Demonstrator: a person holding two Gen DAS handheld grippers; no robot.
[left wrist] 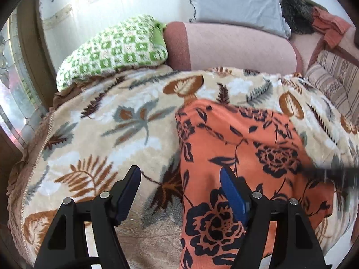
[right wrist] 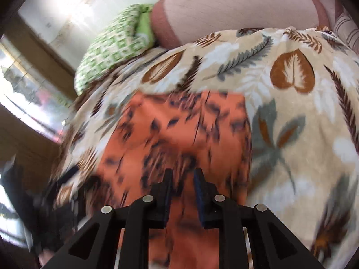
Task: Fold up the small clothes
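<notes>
An orange garment with a black flower print (left wrist: 246, 139) lies flat on a leaf-patterned blanket (left wrist: 101, 123). My left gripper (left wrist: 179, 169) stands open just above the garment's left edge, one blue pad over the blanket and the other over the cloth, with nothing pinched. In the blurred right wrist view, the same orange garment (right wrist: 179, 123) spreads out under my right gripper (right wrist: 182, 170). Its jaws stand close together with a narrow gap. Orange cloth shows through that gap, but the blur hides whether the pads press on it.
A green-and-white checked pillow (left wrist: 112, 51) and a pink bolster (left wrist: 235, 47) lie at the blanket's far end, with a grey pillow (left wrist: 235, 0) behind. A striped cushion (left wrist: 336, 78) sits at the right. A window (left wrist: 13, 89) and the blanket's edge are at the left.
</notes>
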